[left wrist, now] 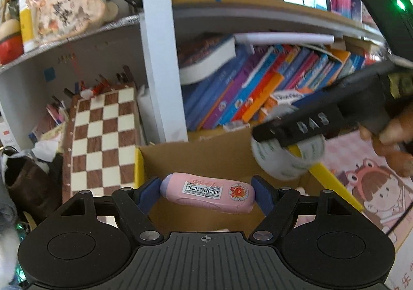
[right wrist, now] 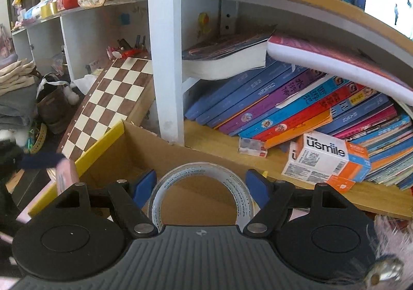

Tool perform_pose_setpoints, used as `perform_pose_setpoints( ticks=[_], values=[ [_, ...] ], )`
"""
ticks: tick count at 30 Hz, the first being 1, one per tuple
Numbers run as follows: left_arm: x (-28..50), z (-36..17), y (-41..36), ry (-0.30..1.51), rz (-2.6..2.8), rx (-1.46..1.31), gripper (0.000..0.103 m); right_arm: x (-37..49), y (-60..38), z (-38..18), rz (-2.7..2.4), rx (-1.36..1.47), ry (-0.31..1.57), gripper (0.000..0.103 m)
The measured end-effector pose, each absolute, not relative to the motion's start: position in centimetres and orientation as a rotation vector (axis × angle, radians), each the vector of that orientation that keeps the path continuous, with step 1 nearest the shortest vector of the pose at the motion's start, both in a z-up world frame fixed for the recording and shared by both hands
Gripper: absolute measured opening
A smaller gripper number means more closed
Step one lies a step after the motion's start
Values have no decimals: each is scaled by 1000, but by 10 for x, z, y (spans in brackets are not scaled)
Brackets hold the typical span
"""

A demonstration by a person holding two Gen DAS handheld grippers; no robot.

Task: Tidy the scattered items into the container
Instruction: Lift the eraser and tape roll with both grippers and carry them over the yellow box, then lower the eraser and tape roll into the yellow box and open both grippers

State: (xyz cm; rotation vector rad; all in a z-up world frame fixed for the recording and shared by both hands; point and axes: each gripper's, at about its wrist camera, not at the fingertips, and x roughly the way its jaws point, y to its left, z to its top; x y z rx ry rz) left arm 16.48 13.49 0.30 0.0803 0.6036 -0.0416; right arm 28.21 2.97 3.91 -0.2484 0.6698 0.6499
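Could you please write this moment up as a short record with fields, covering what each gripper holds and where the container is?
left gripper: shut on the pink case, held crosswise by its ends
right gripper: shut on the clear tape roll
container: open cardboard box with yellow-edged flaps, in front of the bookshelf
position: both items held over the box
box contents: none visible in the part seen
nearby: chessboard leaning left of the box; usmile carton on the shelf

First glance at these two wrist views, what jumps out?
Both grippers are loaded over the open cardboard box: the left gripper clamps a pink case end to end, and the right gripper holds a clear tape roll. Behind the box, a chessboard leans against the shelf.
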Motion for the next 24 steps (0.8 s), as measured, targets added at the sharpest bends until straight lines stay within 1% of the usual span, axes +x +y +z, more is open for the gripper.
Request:
perform_pose_setpoints(
  ticks=[24],
  values=[
    [195,-35,135,720,-60,92,78,318,69,-16,658,-298,821,74]
  ],
)
